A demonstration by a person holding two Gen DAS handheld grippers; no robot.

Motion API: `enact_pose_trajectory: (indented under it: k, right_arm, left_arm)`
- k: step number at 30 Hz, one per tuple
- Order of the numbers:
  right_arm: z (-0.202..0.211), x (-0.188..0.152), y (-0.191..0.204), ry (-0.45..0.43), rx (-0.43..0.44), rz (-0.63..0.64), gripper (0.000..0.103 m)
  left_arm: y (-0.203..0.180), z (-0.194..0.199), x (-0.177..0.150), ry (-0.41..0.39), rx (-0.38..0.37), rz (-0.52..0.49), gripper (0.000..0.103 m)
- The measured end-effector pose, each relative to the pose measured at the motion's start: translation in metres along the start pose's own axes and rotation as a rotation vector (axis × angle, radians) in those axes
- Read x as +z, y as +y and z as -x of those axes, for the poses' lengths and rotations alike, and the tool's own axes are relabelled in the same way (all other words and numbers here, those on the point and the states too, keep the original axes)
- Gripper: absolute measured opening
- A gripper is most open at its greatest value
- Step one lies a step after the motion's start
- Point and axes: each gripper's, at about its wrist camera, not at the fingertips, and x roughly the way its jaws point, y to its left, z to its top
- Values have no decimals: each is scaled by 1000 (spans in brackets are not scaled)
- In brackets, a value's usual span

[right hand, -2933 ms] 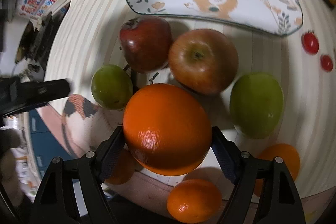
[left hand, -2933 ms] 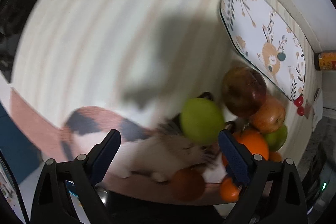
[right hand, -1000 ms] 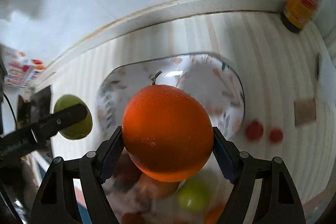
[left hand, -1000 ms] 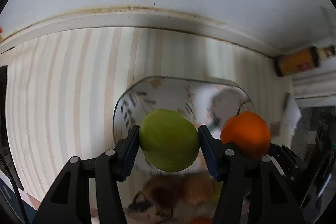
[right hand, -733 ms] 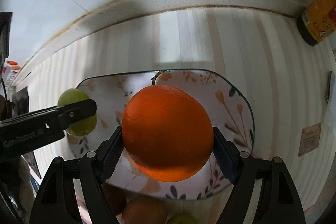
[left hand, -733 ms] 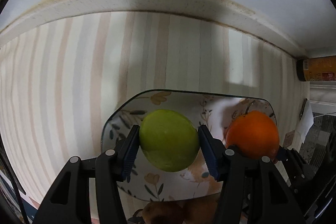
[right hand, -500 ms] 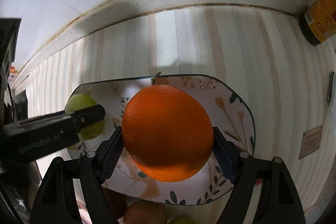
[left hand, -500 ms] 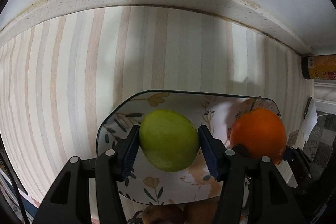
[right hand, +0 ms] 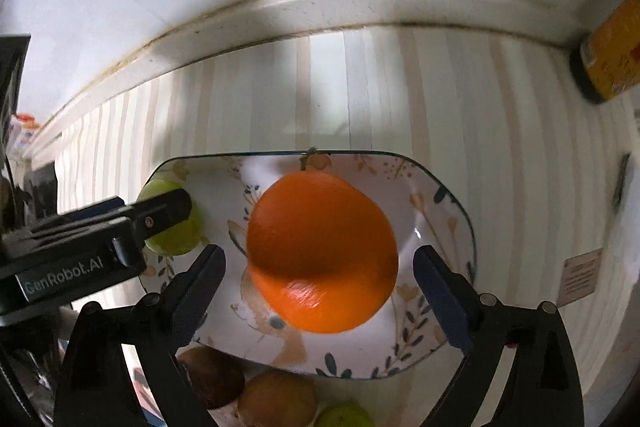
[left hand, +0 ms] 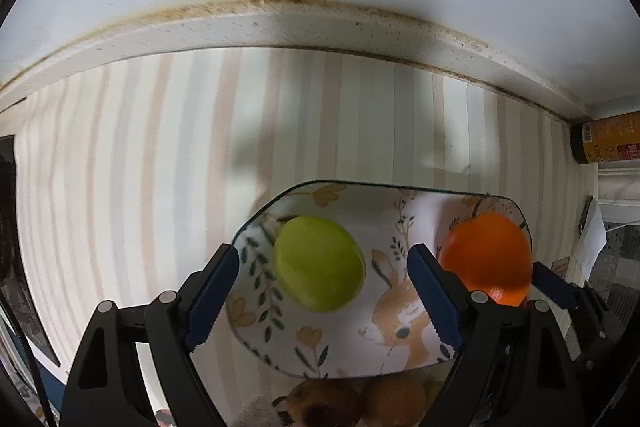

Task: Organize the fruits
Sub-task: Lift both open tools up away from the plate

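Observation:
A green apple lies on the left part of the rabbit-print plate, between the jaws of my left gripper. Those jaws are opening and their pads stand clear of the apple. The orange sits on the plate between the jaws of my right gripper, which are also opening with gaps on both sides. In the right wrist view the left gripper partly covers the green apple. The left wrist view shows the orange at the plate's right end.
Below the plate lie more fruits: two brownish ones and a green one. An orange-labelled bottle stands at the right by the wall. The striped mat runs back to the white wall ledge.
Both grippers came down over the plate, then opened. The green apple and the orange have left the pads and now rest on the plate.

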Motion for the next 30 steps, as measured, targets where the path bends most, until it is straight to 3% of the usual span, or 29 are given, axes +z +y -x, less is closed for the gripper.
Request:
enact_pose_trajectory:
  k: [9,19,30]
  right_arm:
    - [35,-42,0,-71,-87,3,97]
    - [83,-102,-2,-189,-118,-6,97]
    - [151,-165,7,-314,-118,15,97]
  left_arm:
    - [3,52,-45,-126,44,-1,86]
    - [2,88,-106,-243,65,5,86]
    - [-12,141,-161,-362,65,-67,86]
